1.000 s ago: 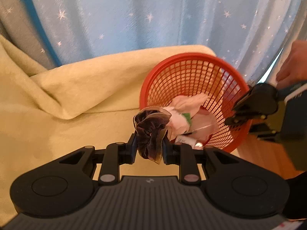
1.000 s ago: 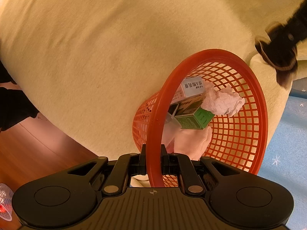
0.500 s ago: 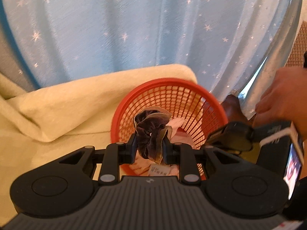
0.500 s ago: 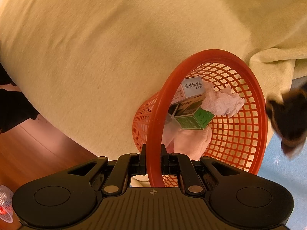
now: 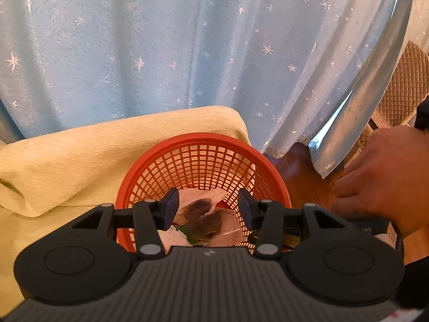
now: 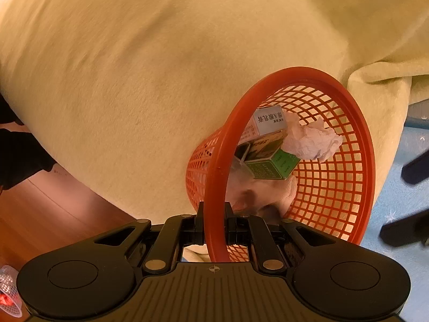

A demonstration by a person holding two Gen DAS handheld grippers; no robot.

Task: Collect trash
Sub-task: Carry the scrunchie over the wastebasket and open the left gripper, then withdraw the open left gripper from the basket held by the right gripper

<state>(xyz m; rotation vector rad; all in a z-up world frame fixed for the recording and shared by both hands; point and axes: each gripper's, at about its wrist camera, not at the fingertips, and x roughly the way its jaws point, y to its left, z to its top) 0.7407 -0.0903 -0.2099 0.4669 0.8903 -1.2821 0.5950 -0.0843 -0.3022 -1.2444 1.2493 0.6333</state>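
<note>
So we've got the left gripper (image 5: 207, 206) parked right over the round orange mesh plastic basket (image 5: 166, 161) at lower centre of the left wrist view. Its fingers have just been opening and now stand spread with nothing pinched. The dark crumpled wrapper (image 5: 205, 218) sits blurry below the gap, on the trash pile inside the basket, so we'd say it's dropped in.

The right gripper (image 6: 214, 224) has its fingers pressed onto the basket's orange rim, low in the right wrist view. We're guessing that grip keeps the basket tipped toward the drop and steady against the pale yellow blanket (image 6: 134, 80).

Already inside: a green and white cardboard box (image 6: 270, 165), a grey and white carton (image 6: 269, 119) and a crumpled white tissue (image 6: 313, 142).

Blue starry curtain (image 5: 187, 40) fills the upper part of the left view.
</note>
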